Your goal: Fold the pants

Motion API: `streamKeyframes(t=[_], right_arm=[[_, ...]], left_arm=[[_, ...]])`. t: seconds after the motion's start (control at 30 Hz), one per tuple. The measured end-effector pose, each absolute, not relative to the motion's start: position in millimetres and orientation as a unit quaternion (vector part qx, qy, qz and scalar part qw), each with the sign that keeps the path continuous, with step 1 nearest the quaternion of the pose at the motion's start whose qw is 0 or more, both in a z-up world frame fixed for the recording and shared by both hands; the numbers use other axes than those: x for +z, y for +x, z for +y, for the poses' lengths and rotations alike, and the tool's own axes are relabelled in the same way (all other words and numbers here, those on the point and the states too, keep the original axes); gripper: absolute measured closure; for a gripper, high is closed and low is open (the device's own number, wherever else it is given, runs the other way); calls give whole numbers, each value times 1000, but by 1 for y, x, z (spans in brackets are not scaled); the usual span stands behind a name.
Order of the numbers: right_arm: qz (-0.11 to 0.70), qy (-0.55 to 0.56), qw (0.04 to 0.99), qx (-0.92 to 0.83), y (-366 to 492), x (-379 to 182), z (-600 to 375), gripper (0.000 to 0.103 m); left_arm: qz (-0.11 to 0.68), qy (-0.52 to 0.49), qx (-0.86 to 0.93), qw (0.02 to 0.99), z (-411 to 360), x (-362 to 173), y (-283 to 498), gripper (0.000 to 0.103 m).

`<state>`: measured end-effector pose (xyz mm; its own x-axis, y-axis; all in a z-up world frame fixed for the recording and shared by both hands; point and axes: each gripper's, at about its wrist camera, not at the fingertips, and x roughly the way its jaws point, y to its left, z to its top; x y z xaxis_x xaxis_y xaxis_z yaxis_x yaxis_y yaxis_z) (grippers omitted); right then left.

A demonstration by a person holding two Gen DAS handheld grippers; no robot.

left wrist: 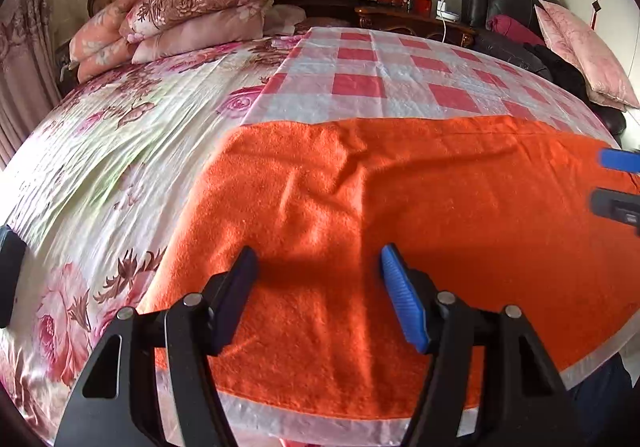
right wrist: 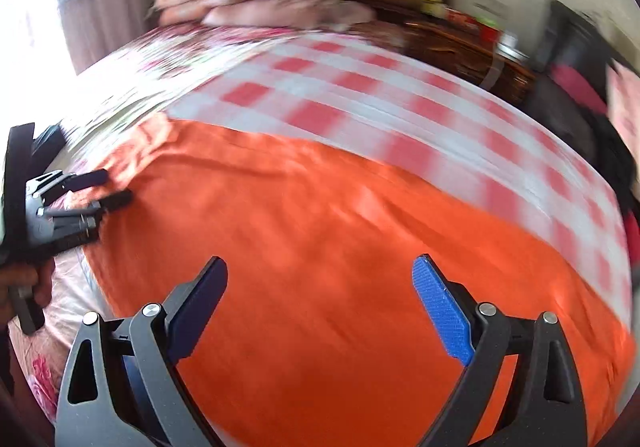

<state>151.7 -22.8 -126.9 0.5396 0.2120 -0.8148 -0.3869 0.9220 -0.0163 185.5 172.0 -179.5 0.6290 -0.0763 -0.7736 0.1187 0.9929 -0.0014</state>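
The orange pants (left wrist: 400, 207) lie spread flat, lightly wrinkled, on the checked cloth (left wrist: 380, 87) at the bed's (left wrist: 100, 151) near edge (fleecy fabric). The left hand-held gripper (left wrist: 318, 275) and right hand-held gripper (right wrist: 320, 287) hover above them, both spread apart, holding nothing.

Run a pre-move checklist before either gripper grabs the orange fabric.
1. Left gripper open, nothing between its fingers: ok.
2. Right gripper open, nothing held: ok.
3. Orange fabric spread flat on the checkered sheet: ok, a few ridges near the middle.
4. Waistband and legs identifiable on the fabric: cannot tell.
5. Right wrist view sharp enough to aim: not ok, blurred.
6. Grippers apart from each other: ok.
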Motion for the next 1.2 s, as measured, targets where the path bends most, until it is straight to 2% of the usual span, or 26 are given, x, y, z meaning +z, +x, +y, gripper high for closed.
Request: streamKeyframes(t=[0.03,0.13,0.2,0.23,0.27,0.4,0.5,0.7,0.73,0.8,0.87,0.9,1.0,1.07,1.2], right_arm=[[456,-104,865,184,164,-134,-3,26],[483,-121,846,193,187,-157,32,37],[479,-124,848,188,189,-158,42,37],[481,-123,848,187,189,-158,46,38],[484,-122,847,184,189,-160,48,38],[482,-120,849,180,191,-161,47,33],[489,-112,848,172,191,-161,40,28],[488,-109,850,165,176,-162,27,17],[489,-109,850,165,175,-162,26,17],[491,-108,849,164,173,-161,26,16],[494,-106,847,163,172,-161,24,16],[495,-106,847,163,171,-161,24,16],[500,-104,845,161,168,-161,20,16],[505,-89,844,160,165,-159,14,17],[524,25,831,185,165,-148,-16,17]], left_arm=[[424,23,-54,904,174,-180,187,37],[425,3,-50,904,183,-174,184,41],[395,-61,-41,916,212,-159,172,37],[383,-120,-25,916,240,-155,162,32],[378,-175,-10,909,268,-155,153,32],[375,-421,-12,826,375,-200,125,34],[381,-555,-73,736,411,-247,117,34],[384,-642,-178,640,417,-297,138,41],[387,-648,-185,630,411,-303,143,50],[390,-657,-214,610,401,-309,153,58],[382,-657,-206,617,401,-306,158,83],[375,-651,-195,631,404,-300,159,90],[363,-579,-168,711,407,-251,161,92],[373,-485,-141,779,389,-197,163,92],[399,-278,-50,872,330,-109,171,93]])
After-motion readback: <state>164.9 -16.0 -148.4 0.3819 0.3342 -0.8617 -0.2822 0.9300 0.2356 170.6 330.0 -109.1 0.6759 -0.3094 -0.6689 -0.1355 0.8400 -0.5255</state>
